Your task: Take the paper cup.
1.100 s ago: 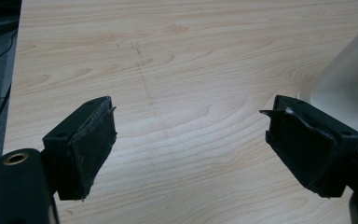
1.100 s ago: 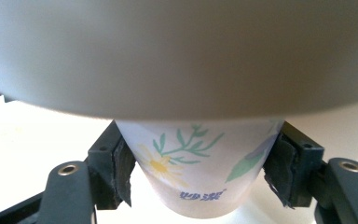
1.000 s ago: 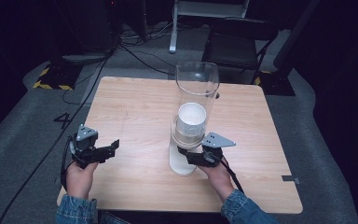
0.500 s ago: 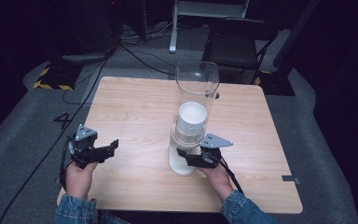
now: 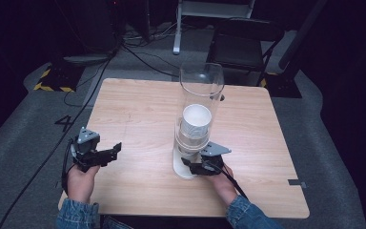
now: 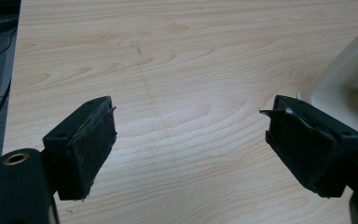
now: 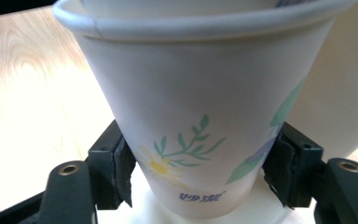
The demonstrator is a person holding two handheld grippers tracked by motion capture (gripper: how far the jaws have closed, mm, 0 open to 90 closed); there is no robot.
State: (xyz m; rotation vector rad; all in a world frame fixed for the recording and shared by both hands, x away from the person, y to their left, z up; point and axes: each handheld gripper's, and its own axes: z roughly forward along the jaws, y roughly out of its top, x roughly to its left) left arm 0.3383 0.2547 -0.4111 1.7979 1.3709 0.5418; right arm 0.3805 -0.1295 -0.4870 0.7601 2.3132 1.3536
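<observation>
A cup dispenser stands near the middle of the wooden table (image 5: 138,105): a clear upright tube (image 5: 201,90) on a white base (image 5: 183,168), holding a nested stack of white paper cups (image 5: 196,125) whose top rim shows from above. The right tool (image 5: 196,167) sits at the foot of the tube, and in the right gripper view its two black pads press on opposite sides of the lowest paper cup (image 7: 200,121), low on the wall just above the bottom, where a printed flower and leaves show. That cup hangs below the stack, just over the base, with another cup's rim nested inside it. The jaws stand partly closed, held apart by the cup between them. A paper cup of this kind is judged very light, thin-walled and easily crushed, so a gentle squeeze suits it; the low grip near the stiffer bottom disc is the sensible place, since the mid-wall would buckle. The smooth tapered wall may slip downward through the pads. Whether the cups hold anything cannot be seen; the top one looks empty. The left tool (image 6: 191,140) hovers over bare table to the left, jaws wide apart and holding nothing.
</observation>
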